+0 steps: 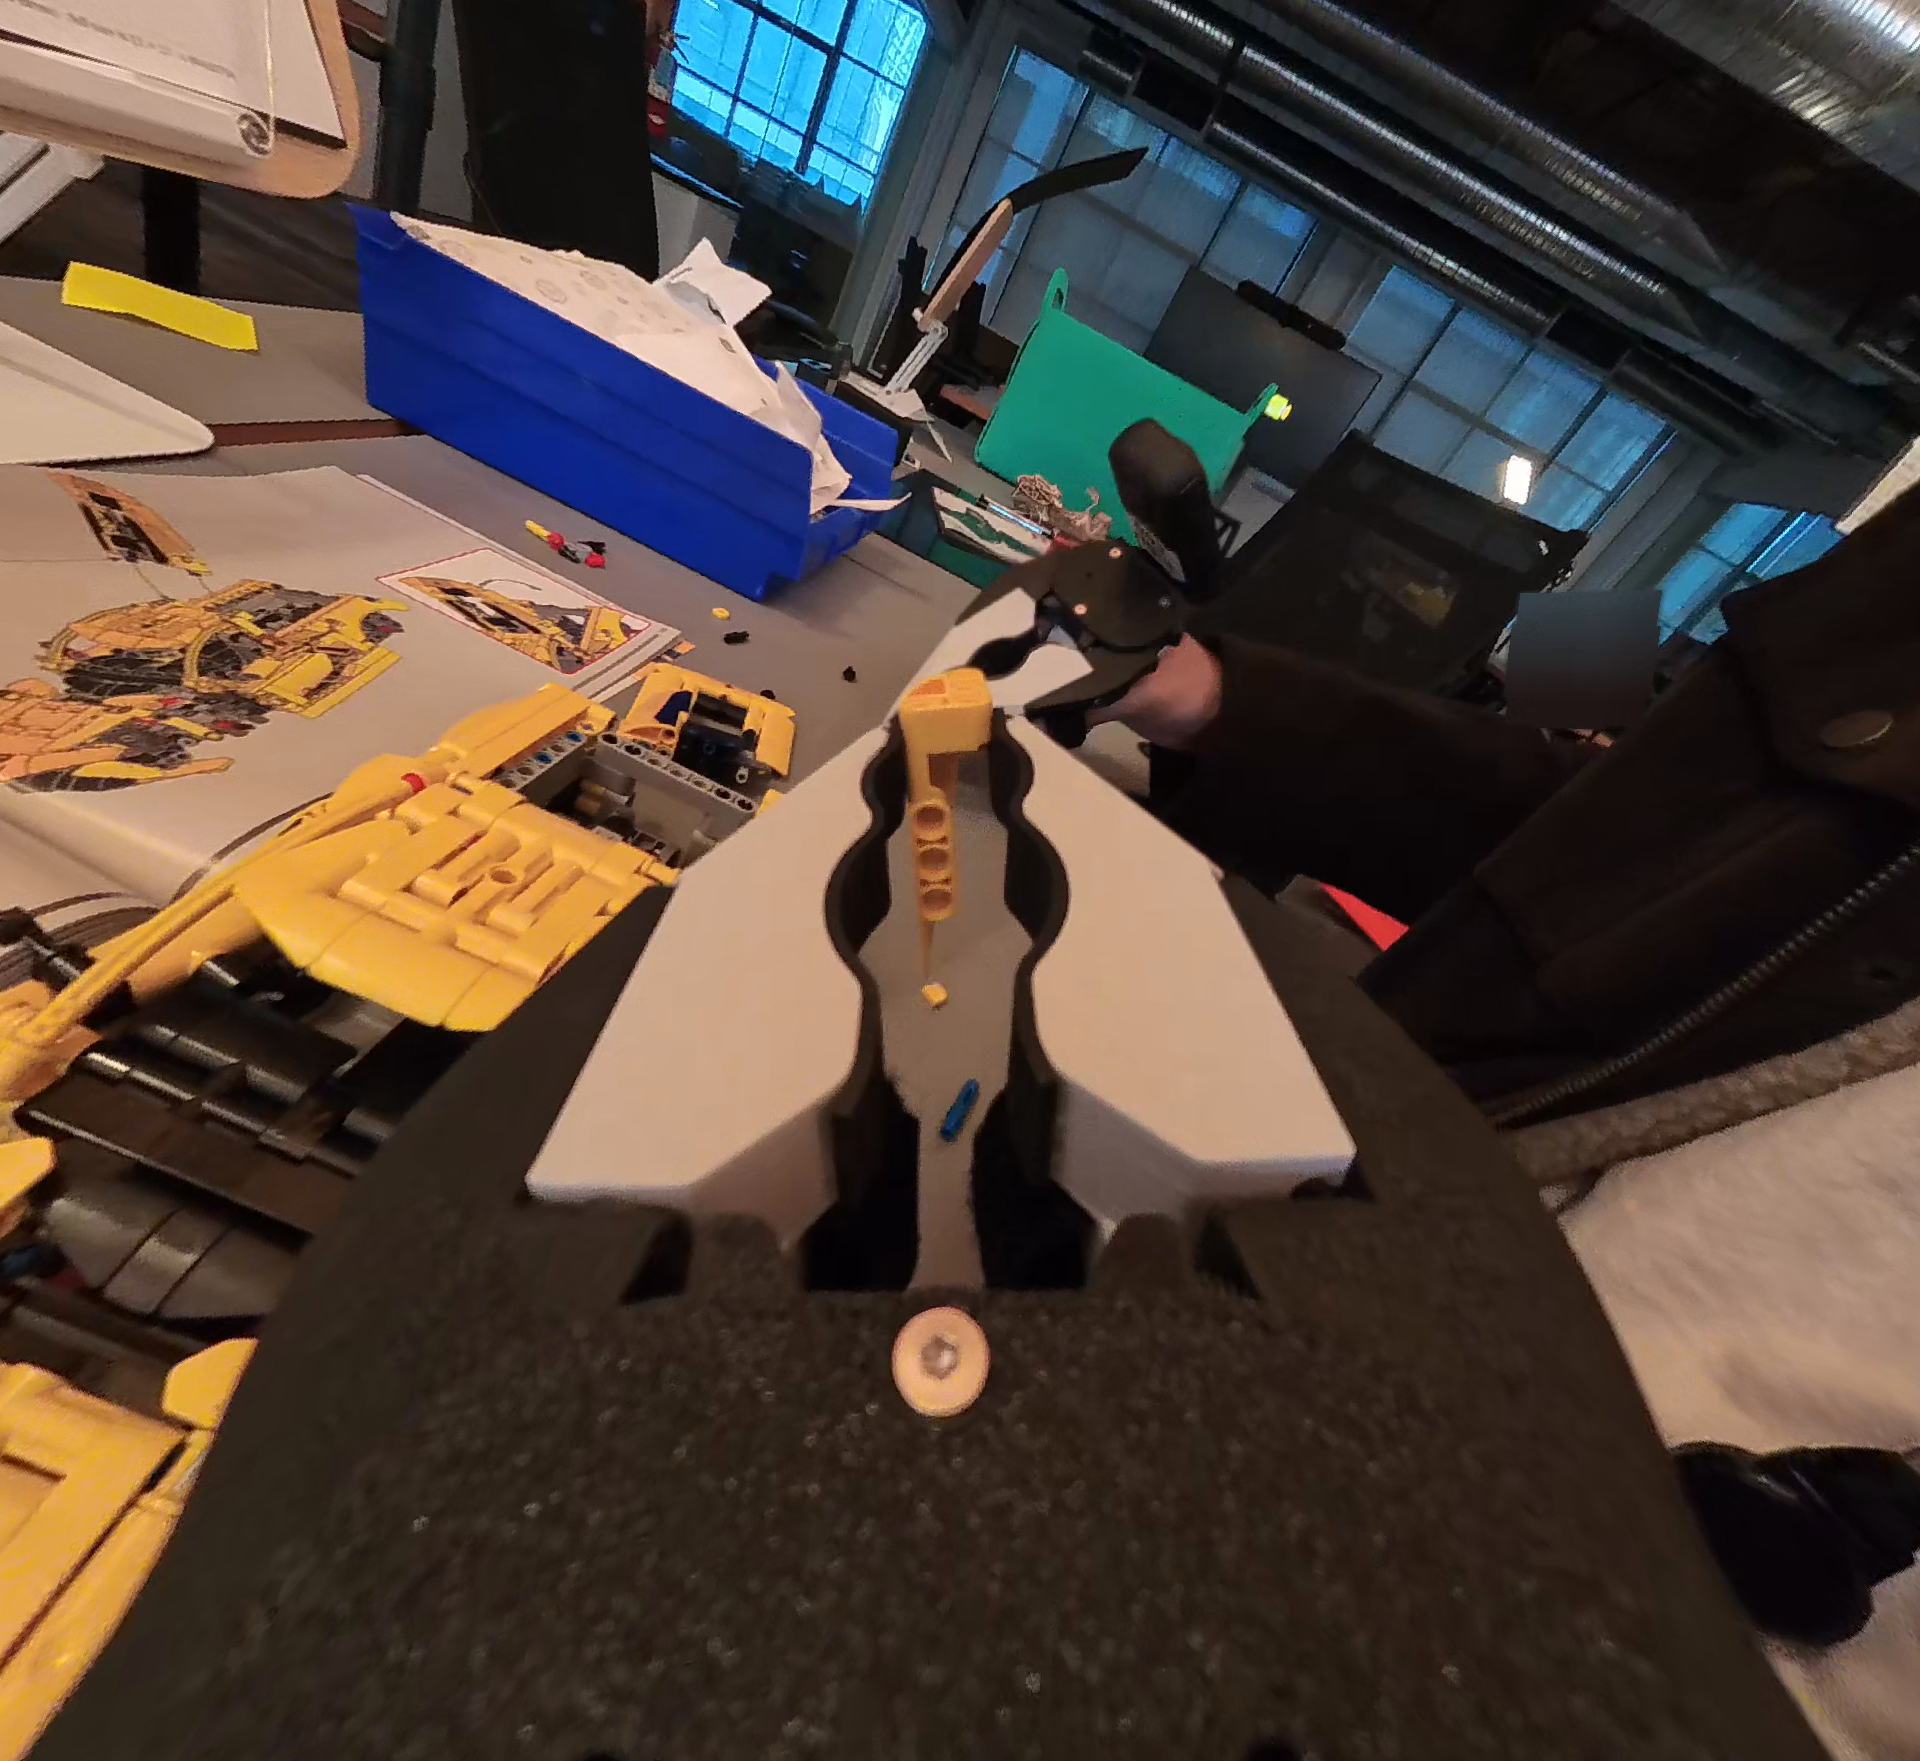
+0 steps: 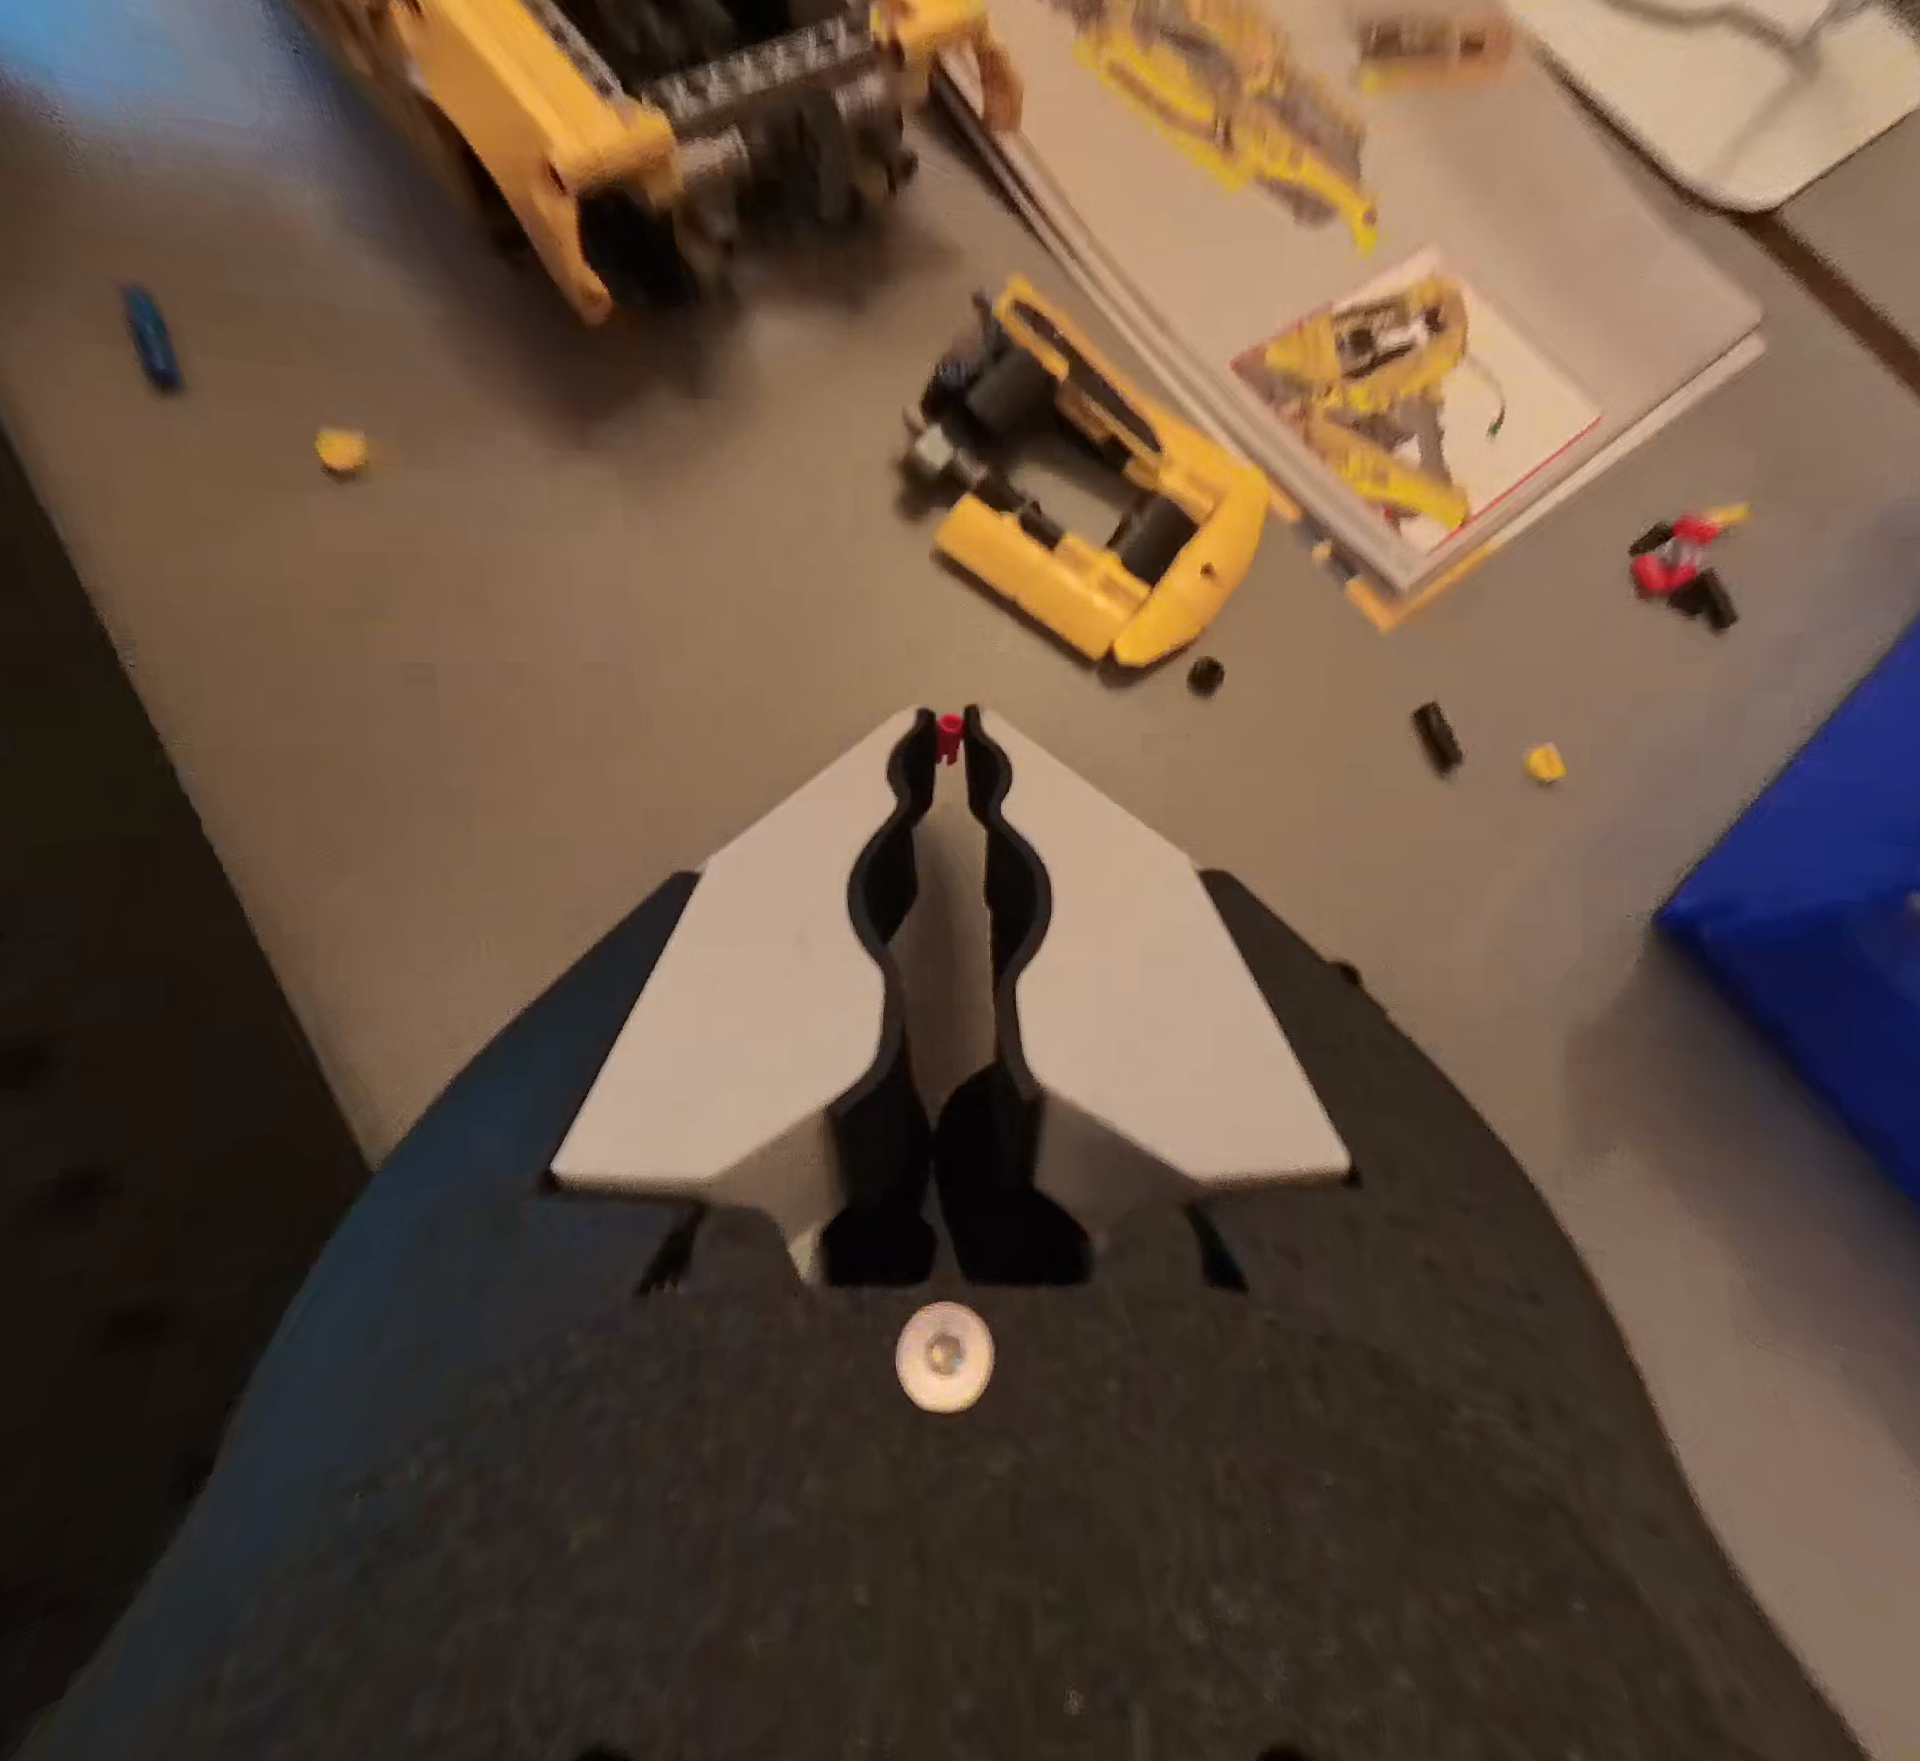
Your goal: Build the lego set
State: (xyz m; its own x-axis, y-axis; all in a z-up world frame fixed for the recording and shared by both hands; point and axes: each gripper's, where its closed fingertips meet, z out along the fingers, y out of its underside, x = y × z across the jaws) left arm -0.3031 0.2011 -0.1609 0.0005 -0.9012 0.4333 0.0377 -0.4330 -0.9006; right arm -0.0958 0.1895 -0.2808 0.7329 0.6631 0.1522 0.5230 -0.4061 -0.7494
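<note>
Left hand-held gripper (image 1: 943, 724): fingers pinching a yellow beam piece (image 1: 938, 781) at its upper end; the beam runs down between the fingers, raised above the worktop (image 1: 312, 392). Right hand-held gripper (image 2: 945, 724): tips nearly together, pinching a small red pin (image 2: 948, 737). In the left wrist view the right one shows farther off, its tips just beside the top of the yellow beam — contact cannot be told.

On the worktop:
- large yellow model (image 1: 416, 890), partly built, at left in the left wrist view; blurred at top left in the right wrist view.
- smaller yellow-and-black subassembly (image 2: 1101, 506), separate, just beside the open instruction booklet (image 2: 1455, 277).
- loose pieces: blue pin (image 2: 153, 338), small yellow piece (image 2: 342, 451), a red-and-black cluster (image 2: 1683, 563), black pin (image 2: 1437, 737), another small yellow bit (image 2: 1545, 764).
- blue bin (image 1: 613, 423) holding crumpled white paper bags, beyond the booklet.

Right wrist view is motion-blurred — fine detail of the large model unreadable.
</note>
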